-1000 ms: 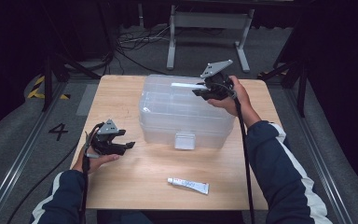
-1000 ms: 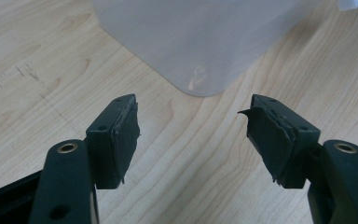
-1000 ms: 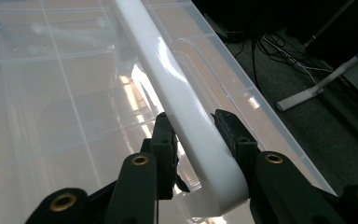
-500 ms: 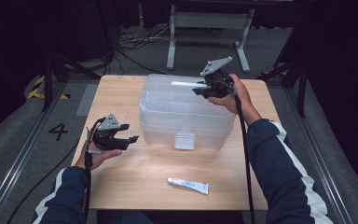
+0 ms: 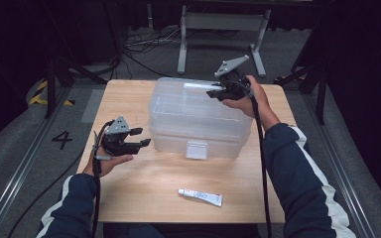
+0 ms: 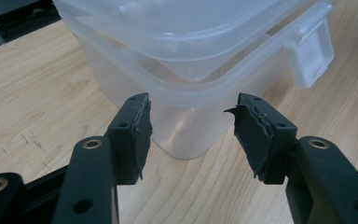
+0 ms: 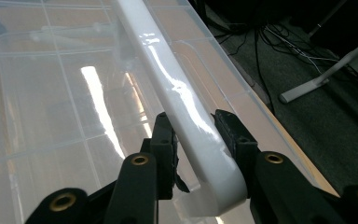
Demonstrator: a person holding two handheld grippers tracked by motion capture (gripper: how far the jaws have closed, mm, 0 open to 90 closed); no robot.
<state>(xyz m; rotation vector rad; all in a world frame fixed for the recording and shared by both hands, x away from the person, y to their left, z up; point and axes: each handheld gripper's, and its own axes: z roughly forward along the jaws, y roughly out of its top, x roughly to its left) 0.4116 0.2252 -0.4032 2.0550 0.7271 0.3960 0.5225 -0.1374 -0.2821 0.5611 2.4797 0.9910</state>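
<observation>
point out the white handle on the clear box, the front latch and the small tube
white plastic handle [image 7: 182,100]: right gripper view, mid-bar
white front latch [image 5: 196,149]: high view, flap centre
small white tube [image 5: 201,197]: high view, body

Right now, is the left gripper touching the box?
No, the left gripper is open, its jaws short of the clear plastic box.

Both sleeves [image 5: 302,183] are dark navy with a white stripe. Each gripper [image 5: 141,139] is black, carrying a grey triangular plate [image 5: 232,64] and trailing a black cable [image 5: 263,163]. Jaws show brass-ringed screw holes [image 6: 92,143] and frayed black pads [image 6: 254,130].
</observation>
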